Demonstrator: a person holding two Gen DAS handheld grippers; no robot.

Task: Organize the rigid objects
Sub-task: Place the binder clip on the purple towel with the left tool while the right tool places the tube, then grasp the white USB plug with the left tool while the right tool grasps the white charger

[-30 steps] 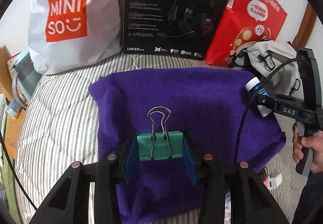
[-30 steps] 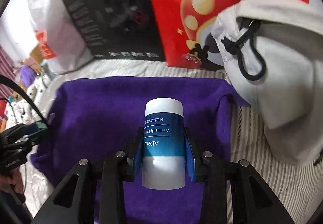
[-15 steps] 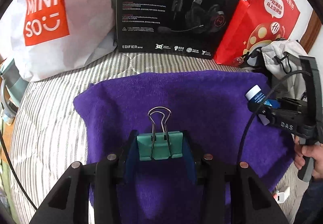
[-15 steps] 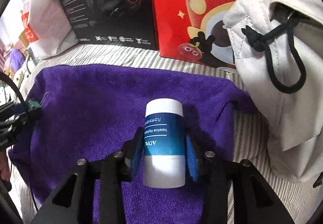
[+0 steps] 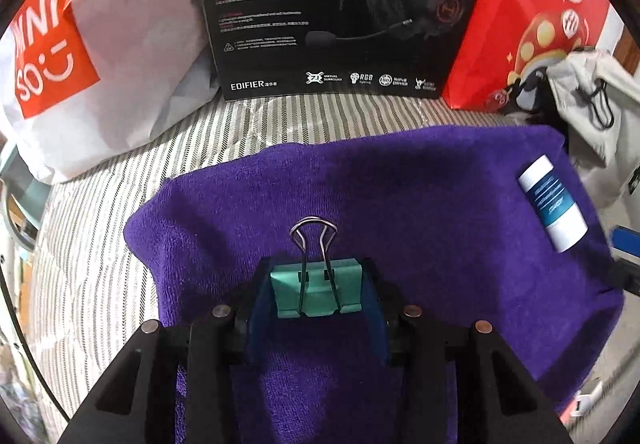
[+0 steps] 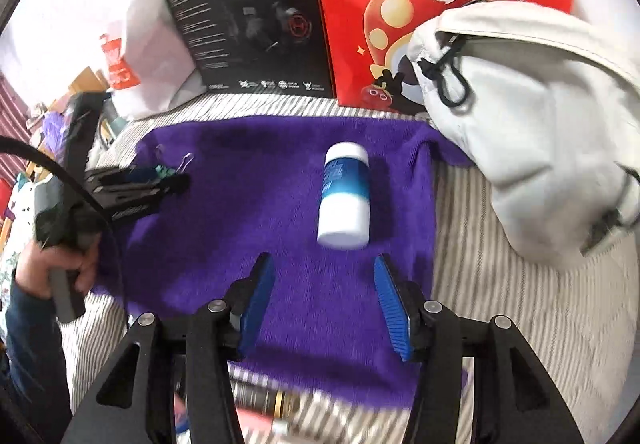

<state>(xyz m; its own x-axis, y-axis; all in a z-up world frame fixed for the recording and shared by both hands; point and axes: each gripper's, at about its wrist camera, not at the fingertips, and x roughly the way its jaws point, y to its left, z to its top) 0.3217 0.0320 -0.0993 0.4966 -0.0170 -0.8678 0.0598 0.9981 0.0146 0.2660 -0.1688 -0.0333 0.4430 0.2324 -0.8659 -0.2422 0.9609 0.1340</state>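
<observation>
A green binder clip (image 5: pixel 317 292) with wire handles sits clamped between the blue pads of my left gripper (image 5: pixel 316 298), just above the purple towel (image 5: pixel 420 203). In the right wrist view that left gripper (image 6: pixel 160 179) hovers over the towel's left side, a hand on its handle. A white and blue Vaseline tube (image 6: pixel 345 192) lies on its side on the purple towel (image 6: pixel 248 219), free of any grip. My right gripper (image 6: pixel 325 298) stands open just behind the tube, nothing between its fingers. The tube (image 5: pixel 553 203) also shows at the towel's right edge in the left wrist view.
A black headset box (image 5: pixel 340 15), a red paper bag (image 5: pixel 552 23) and a white Miniso bag (image 5: pixel 80 55) stand along the back of the striped mattress (image 5: pixel 100 228). A grey drawstring bag (image 6: pixel 532 131) lies right of the towel. Small items (image 6: pixel 264 400) lie near the front edge.
My right gripper has opened, let the Vaseline tube down on the towel and drawn back. My left gripper still holds the clip and has moved forward over the towel.
</observation>
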